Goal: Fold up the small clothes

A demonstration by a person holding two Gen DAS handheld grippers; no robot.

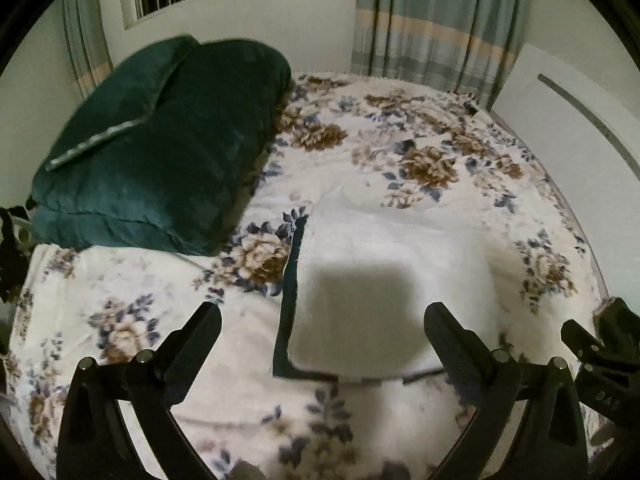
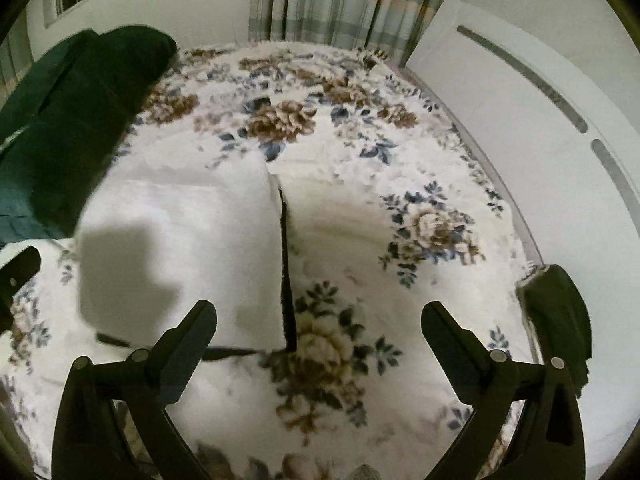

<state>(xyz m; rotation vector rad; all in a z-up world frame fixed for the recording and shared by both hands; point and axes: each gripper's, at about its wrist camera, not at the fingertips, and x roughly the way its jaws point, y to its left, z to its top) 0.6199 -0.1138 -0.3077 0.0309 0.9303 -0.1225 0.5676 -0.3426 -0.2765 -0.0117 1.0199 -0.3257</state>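
Left wrist view: the left gripper [image 1: 322, 322] hangs with its jaws spread wide and empty over a folded white cloth with dark edging [image 1: 384, 264], which lies flat on the floral bedspread [image 1: 120, 304]. A dark green folded quilt [image 1: 160, 152] sits beyond, to the left.

Right wrist view: the right gripper [image 2: 320, 320] is likewise spread apart, holding nothing, just right of the cloth [image 2: 188, 248]. Striped curtains [image 2: 340, 0] hang behind the bed.

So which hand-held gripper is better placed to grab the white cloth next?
Left, probably. The left hand-held gripper is open with the white cloth centred between its fingers; the right hand-held gripper, also open, has it off to its left.
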